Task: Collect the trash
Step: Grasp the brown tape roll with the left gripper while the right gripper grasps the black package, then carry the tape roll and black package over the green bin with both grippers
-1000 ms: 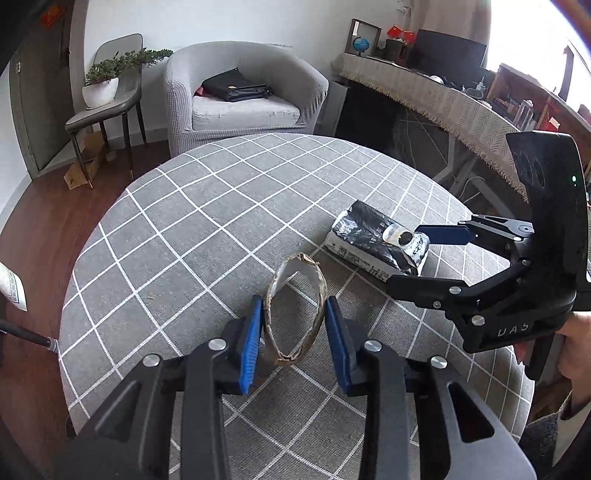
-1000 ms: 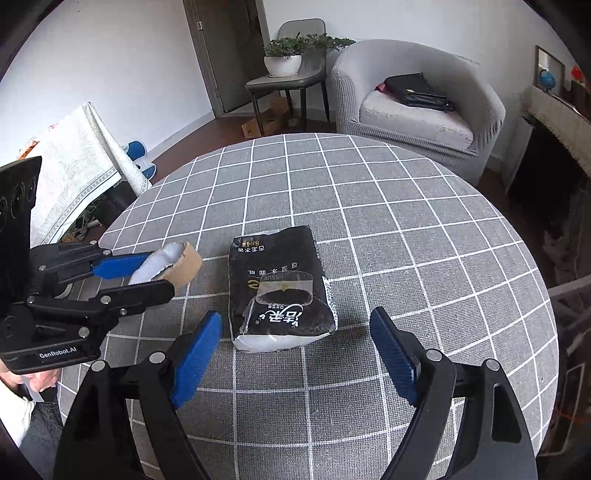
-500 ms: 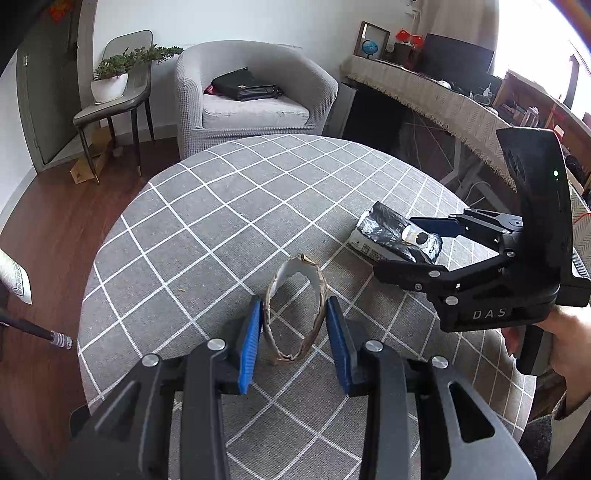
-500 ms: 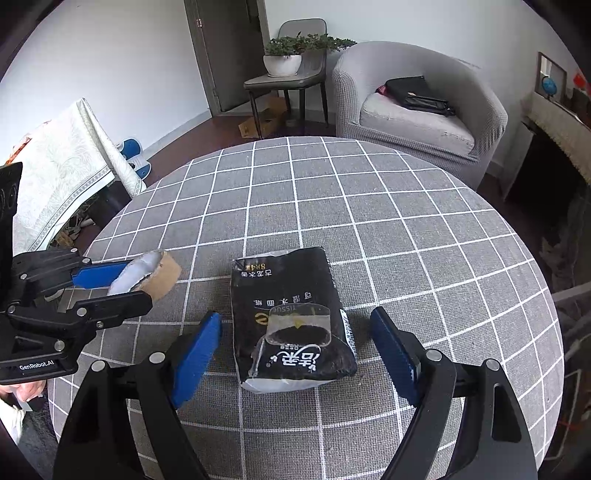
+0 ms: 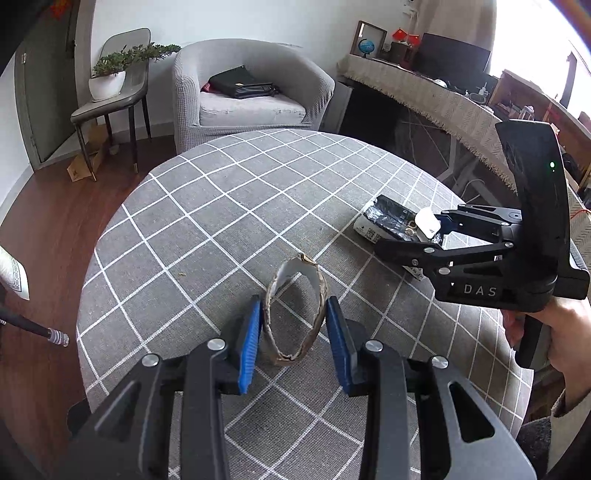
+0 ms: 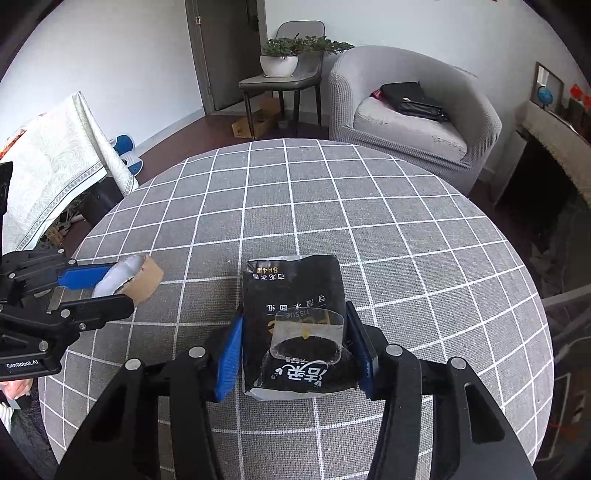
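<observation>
Trash sits in both tongs: the left gripper (image 5: 291, 338) pinches a cardboard tape core (image 5: 295, 314) squeezed to an oval, and the right gripper (image 6: 295, 356) clamps the black tissue pack (image 6: 295, 325) at the table's (image 6: 369, 221) six o'clock edge. The soft pack could sag or slip out; harder squeezing may buckle the torn ring.

Soft, even daylight fills both views, with a blown-out window (image 5: 532, 33) glaring at the left wrist view's upper right (detail there is lost). Shadows on the checked surface (image 6: 369, 229) are faint. Fisheye bending curves the edges, dark vignetting fills the corners, and focus is sharp throughout.
</observation>
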`<move>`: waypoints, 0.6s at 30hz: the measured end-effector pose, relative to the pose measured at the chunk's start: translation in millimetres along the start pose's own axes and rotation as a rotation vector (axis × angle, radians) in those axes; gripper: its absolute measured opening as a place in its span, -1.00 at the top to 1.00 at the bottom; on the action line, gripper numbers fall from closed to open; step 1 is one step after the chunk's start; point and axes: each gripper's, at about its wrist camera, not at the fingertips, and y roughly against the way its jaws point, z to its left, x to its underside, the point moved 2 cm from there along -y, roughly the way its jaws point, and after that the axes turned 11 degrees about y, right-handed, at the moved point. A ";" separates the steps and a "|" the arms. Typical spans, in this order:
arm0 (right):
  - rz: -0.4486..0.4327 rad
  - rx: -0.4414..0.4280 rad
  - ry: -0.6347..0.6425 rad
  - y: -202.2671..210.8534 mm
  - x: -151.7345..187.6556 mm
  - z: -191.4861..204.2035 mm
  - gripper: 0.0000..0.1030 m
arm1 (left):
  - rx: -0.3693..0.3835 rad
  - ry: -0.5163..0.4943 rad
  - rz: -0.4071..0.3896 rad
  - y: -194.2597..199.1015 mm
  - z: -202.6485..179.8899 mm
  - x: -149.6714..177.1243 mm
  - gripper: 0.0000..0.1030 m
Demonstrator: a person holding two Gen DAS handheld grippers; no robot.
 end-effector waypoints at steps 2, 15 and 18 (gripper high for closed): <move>-0.001 -0.002 -0.006 2.2 1.3 3.2 0.01 | 0.003 -0.005 -0.004 2.9 -0.4 3.0 0.27; -0.038 -0.005 -0.057 29.7 20.9 45.2 0.01 | -0.005 -0.019 -0.036 52.7 10.7 43.5 0.28; -0.063 -0.015 -0.069 37.8 24.1 62.6 0.01 | -0.014 -0.022 -0.049 70.5 19.6 57.1 0.28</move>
